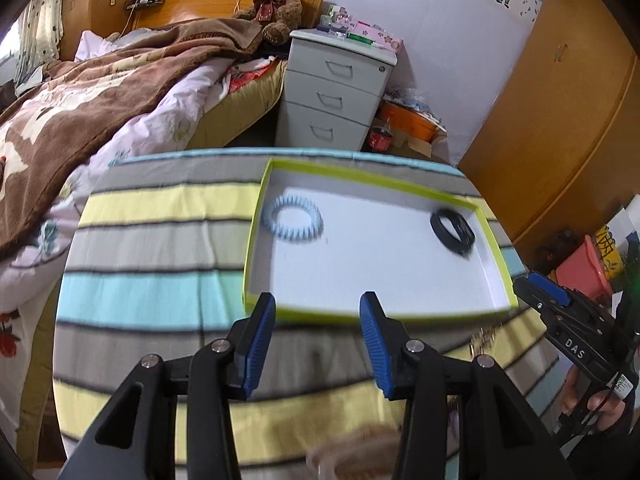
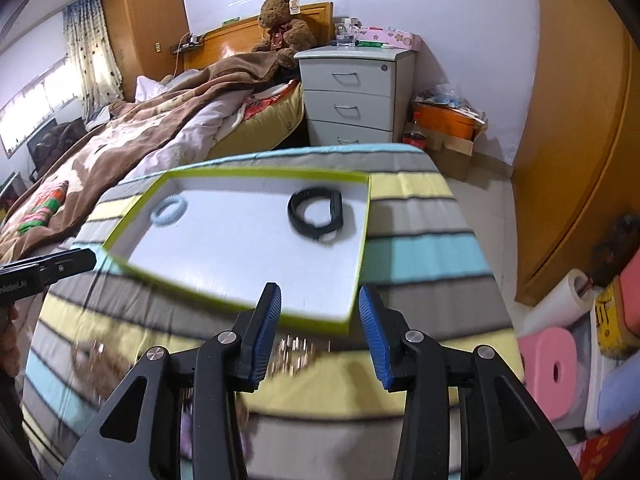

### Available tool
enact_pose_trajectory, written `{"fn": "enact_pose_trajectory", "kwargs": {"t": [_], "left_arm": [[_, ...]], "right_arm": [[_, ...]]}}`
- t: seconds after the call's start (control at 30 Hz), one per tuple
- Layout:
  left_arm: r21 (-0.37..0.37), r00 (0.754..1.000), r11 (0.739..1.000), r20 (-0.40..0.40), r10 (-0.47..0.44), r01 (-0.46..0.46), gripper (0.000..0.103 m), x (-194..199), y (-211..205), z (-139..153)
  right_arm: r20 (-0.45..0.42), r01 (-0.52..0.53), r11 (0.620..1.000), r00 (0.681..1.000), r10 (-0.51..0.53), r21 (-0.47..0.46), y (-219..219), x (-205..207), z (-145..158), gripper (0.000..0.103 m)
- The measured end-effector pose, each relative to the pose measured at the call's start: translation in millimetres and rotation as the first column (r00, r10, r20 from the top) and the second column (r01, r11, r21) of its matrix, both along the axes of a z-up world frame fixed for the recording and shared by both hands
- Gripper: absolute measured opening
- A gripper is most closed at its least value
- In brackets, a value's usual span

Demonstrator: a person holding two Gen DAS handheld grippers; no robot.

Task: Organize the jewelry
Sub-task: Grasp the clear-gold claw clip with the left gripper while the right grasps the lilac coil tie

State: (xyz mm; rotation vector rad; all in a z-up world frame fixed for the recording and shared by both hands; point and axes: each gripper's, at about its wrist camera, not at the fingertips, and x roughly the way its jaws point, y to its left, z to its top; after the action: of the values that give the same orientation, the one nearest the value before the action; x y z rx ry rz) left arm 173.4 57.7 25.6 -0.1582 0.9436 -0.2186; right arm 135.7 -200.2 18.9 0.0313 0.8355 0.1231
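A shallow white tray with a lime-green rim (image 1: 496, 240) (image 2: 360, 248) lies on a striped cloth. In it are a light-blue spiral bracelet (image 1: 293, 219) (image 2: 169, 210) at the left and a black band (image 1: 453, 232) (image 2: 318, 213) at the right. My left gripper (image 1: 318, 308) is open and empty, just short of the tray's near rim. My right gripper (image 2: 320, 300) is open and empty at the tray's near right corner; it also shows in the left wrist view (image 1: 540, 292). A blurred metallic chain (image 2: 298, 350) lies on the cloth under the right fingers. A brownish bracelet (image 1: 356, 452) lies near the front edge.
The striped cloth (image 1: 160, 280) covers a small table. A bed with a brown blanket (image 1: 100, 92) lies to the left, a grey drawer unit (image 1: 336, 92) behind, a wooden wardrobe (image 1: 560, 120) to the right. Boxes and pink foam (image 2: 556, 372) sit on the floor at the right.
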Motion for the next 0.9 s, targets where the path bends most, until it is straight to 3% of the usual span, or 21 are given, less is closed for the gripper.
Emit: {"fn": "enact_pose_trajectory", "kwargs": {"t": [0.3,0.4,0.9], "left_arm": [[-0.058,0.999,0.997,0.012,-0.04,0.041,0.046,-47.6,5.4,-3.9],[-0.037,0.999,0.998,0.006,-0.048,0.049,0.046,-55.2,5.6,-8.0],[0.054,0.985,0.985,-0.062,-0.16,0.164,0.048,-67.8,-16.5,-34.1]], "right_arm": [[-0.039,-0.043,0.999,0.998,0.044,0.015,5.4,-44.6,-13.5,0.044],[-0.054,-0.056,0.998,0.997,0.057,0.03,7.5,-52.6,-18.6,0.049],[-0.125,-0.147,0.989,0.981,0.148,0.018,32.8,-65.0,-40.7,0.05]]}}
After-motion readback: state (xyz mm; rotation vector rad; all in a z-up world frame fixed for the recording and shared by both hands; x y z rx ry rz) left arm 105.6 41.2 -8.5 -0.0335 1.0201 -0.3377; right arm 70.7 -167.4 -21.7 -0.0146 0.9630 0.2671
